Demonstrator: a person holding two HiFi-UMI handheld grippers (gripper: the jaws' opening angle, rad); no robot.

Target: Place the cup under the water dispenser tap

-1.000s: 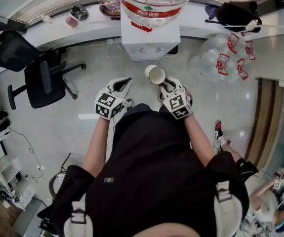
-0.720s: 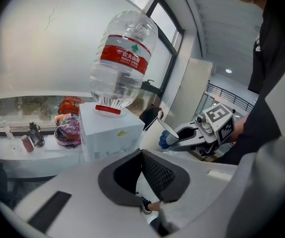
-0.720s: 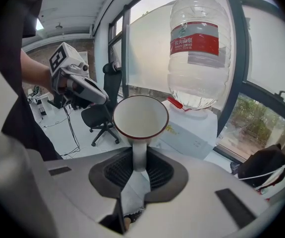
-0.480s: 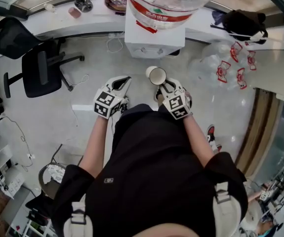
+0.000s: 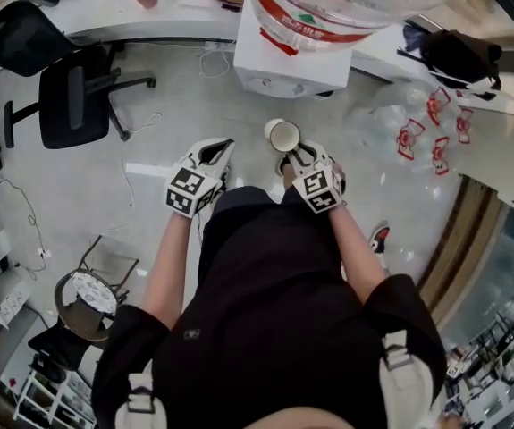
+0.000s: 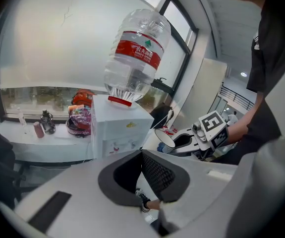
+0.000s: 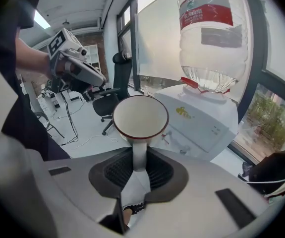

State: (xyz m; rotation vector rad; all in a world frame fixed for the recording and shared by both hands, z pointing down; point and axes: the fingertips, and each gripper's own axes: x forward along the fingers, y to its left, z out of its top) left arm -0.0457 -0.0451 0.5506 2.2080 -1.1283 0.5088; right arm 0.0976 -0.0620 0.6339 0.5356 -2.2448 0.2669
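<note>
A white cup (image 5: 283,136) with a dark red rim hangs tilted in the air, its mouth facing me. My right gripper (image 5: 291,154) is shut on its handle. In the right gripper view the cup (image 7: 140,117) fills the middle, its handle clamped between the pads (image 7: 154,170). Behind it stands the white water dispenser (image 7: 206,123) with its taps (image 7: 166,136) and a big bottle (image 7: 209,38) on top. In the head view the dispenser (image 5: 292,61) is just beyond the cup. My left gripper (image 5: 225,147), shut and empty, hovers to the cup's left.
A black office chair (image 5: 69,105) stands on the floor at left. Several empty bottles with red labels (image 5: 417,123) lie right of the dispenser. A black bag (image 5: 458,56) sits on the counter (image 5: 149,21) behind. A round wire stool (image 5: 87,298) is at lower left.
Both grippers have sunk a little, the right one still holding the cup by its handle. The dispenser and bottle now sit higher and larger in the head view.
</note>
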